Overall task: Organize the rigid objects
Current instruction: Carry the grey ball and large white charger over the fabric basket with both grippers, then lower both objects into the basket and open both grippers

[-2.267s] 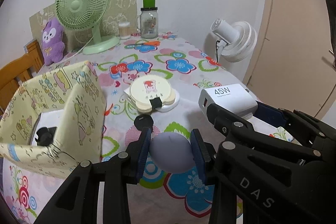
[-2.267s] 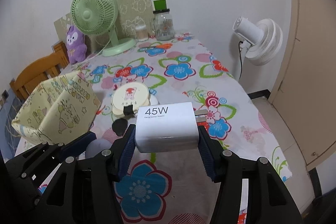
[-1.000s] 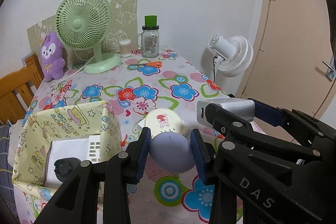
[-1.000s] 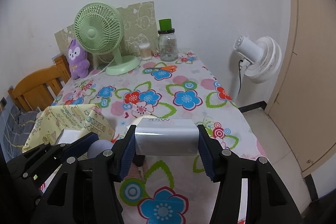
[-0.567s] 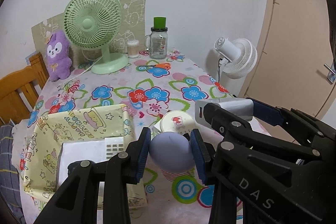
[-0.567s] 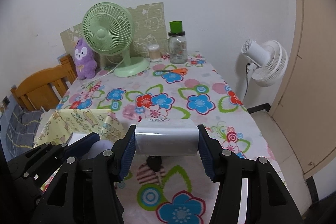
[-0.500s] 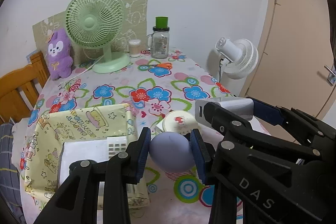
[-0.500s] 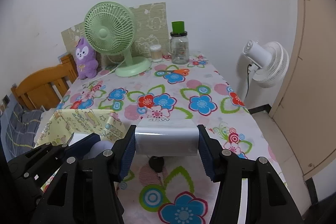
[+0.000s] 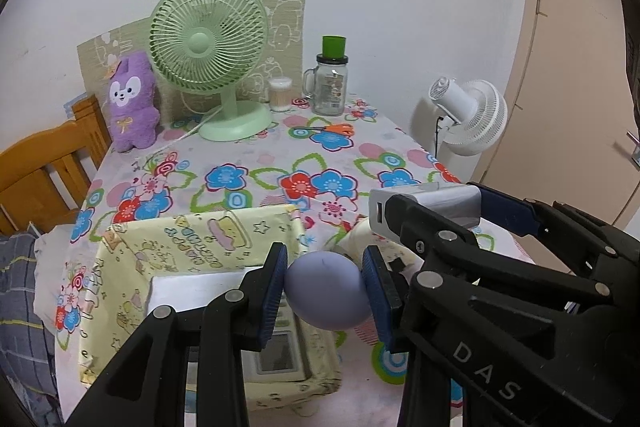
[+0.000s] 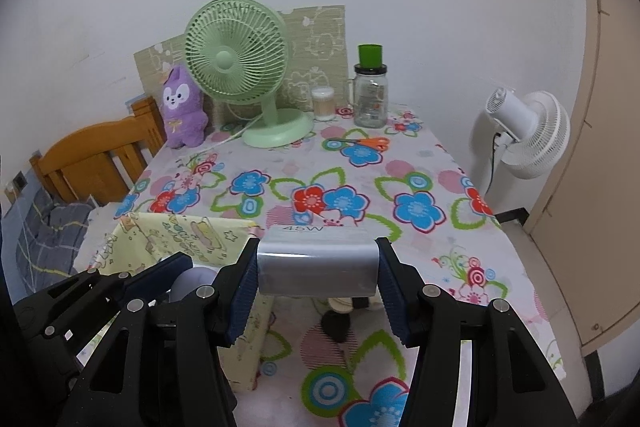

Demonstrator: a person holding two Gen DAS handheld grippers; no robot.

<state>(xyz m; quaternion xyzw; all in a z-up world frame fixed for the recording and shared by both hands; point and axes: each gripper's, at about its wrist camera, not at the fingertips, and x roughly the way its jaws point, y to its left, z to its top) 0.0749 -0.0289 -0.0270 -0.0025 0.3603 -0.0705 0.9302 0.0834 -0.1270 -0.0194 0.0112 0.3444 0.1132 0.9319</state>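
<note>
My left gripper [image 9: 325, 294] is shut on a lilac egg-shaped object [image 9: 326, 292] and holds it above the near right corner of a yellow patterned box [image 9: 200, 227]. A white device [image 9: 276, 343] lies inside that box. To the right, my right gripper [image 10: 318, 281] is shut on a white 45W charger [image 10: 318, 269], also lifted off the table; the charger [image 9: 424, 207] shows in the left wrist view too. A cream round case [image 10: 340, 303] and a small black object [image 10: 336, 325] lie on the tablecloth beneath the charger, partly hidden.
At the back stand a green desk fan [image 9: 212, 59], a purple plush toy [image 9: 132, 107], a glass jar with a green lid [image 9: 330, 83] and orange scissors [image 9: 334, 129]. A wooden chair [image 9: 44, 163] is on the left, a white fan [image 9: 468, 115] and a door on the right.
Both grippers have drifted left with their loads; the yellow box now lies under the left gripper, and the round case has slid out of sight behind the jaws.
</note>
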